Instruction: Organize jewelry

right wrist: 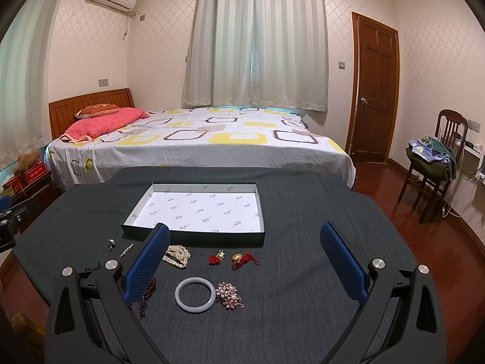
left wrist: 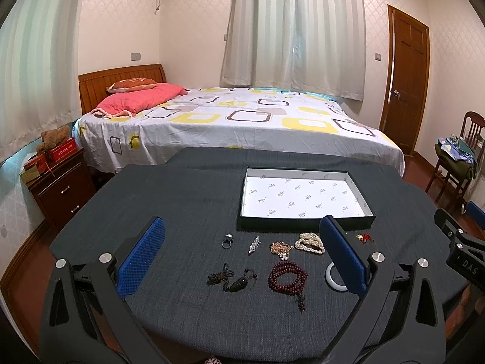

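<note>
Jewelry lies spread on the worktop [left wrist: 188, 188] before an empty tray [right wrist: 194, 236], ready for sorting; both grippers (left [left wrist: 242, 254], right [right wrist: 244, 261]) hover, jaws apart, nothing held.

A patterned bed [right wrist: 194, 139] with a pink pillow [right wrist: 103, 123], a wooden door [right wrist: 374, 91], and a chair [right wrist: 436, 163].

Both wrist views overlook the table [left wrist: 188, 188], seemingly side-by-side.
</note>
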Demonstrator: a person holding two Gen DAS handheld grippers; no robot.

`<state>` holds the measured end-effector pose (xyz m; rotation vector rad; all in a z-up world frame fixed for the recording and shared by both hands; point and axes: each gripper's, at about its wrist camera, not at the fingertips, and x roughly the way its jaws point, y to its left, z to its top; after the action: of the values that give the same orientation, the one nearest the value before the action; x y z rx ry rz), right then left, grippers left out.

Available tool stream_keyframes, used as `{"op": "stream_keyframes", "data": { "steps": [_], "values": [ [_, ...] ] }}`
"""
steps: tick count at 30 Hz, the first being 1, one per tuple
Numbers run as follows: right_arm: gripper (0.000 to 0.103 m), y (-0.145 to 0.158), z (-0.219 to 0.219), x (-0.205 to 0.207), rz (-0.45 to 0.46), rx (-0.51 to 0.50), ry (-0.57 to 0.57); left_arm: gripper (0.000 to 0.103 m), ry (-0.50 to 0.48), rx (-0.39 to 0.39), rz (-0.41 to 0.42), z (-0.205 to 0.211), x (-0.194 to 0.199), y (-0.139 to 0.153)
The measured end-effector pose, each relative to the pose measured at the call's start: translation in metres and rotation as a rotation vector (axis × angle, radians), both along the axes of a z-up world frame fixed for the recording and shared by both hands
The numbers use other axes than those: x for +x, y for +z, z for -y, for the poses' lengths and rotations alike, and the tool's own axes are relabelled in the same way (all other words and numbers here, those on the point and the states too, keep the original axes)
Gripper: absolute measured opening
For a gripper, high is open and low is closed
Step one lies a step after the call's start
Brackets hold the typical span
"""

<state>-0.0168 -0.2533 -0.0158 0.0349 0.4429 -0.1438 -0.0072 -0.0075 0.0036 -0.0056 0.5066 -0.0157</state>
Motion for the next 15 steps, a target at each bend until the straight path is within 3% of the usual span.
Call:
{"op": "stream_keyframes", "data": {
  "steps": [15],
  "values": [
    [0.097, -0.0046, -0.0049, 0.0028, -0.009, 0.005, 0.013, 0.099, -0.002, 0.004, -0.009, -0.0010, 0.0009, -0.0044]
  ]
}}
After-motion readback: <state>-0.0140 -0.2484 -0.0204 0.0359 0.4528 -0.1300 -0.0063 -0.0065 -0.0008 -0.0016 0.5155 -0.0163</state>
